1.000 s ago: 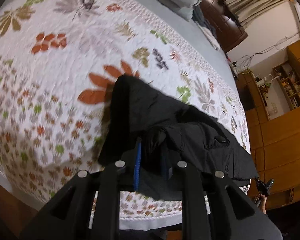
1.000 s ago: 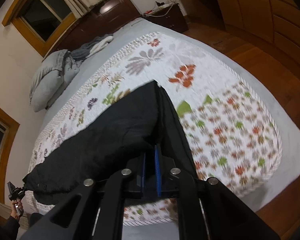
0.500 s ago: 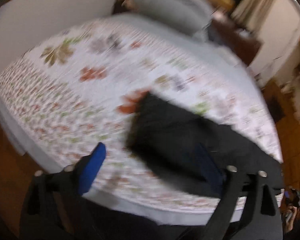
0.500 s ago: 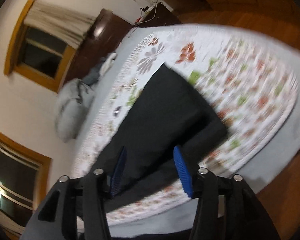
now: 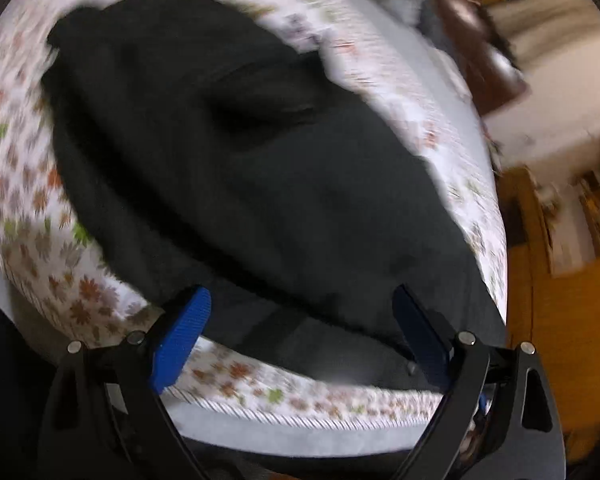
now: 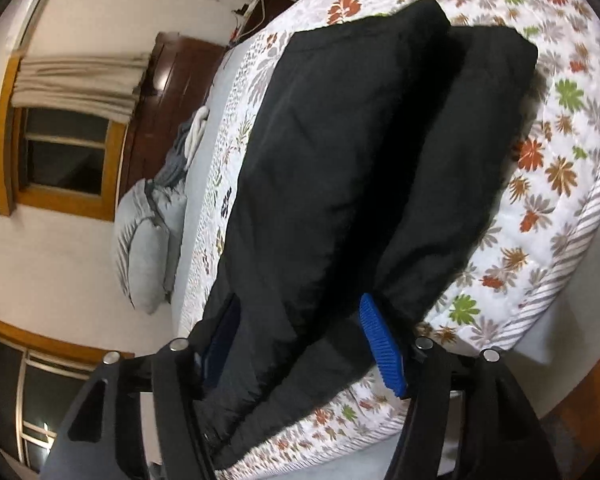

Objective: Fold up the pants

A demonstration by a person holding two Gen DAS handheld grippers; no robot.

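The black pants (image 5: 260, 168) lie folded on the floral quilt (image 5: 24, 208) near the bed's front edge. In the left wrist view, blurred by motion, my left gripper (image 5: 300, 328) is open wide, its blue pads either side of the pants' near edge, holding nothing. In the right wrist view the pants (image 6: 340, 168) show two long layers side by side. My right gripper (image 6: 300, 344) is open just above their near end, the blue pad (image 6: 380, 344) on the right beside the cloth.
The quilt's striped border (image 6: 560, 280) and the bed's front edge lie close below both grippers. Grey pillows (image 6: 148, 240) and a dark wooden headboard (image 6: 168, 92) are at the far end. Wooden cabinets (image 5: 560, 280) stand to the right.
Both grippers let go of the pants and opened. Both have since moved in low over the folded pants, which now fill the views.
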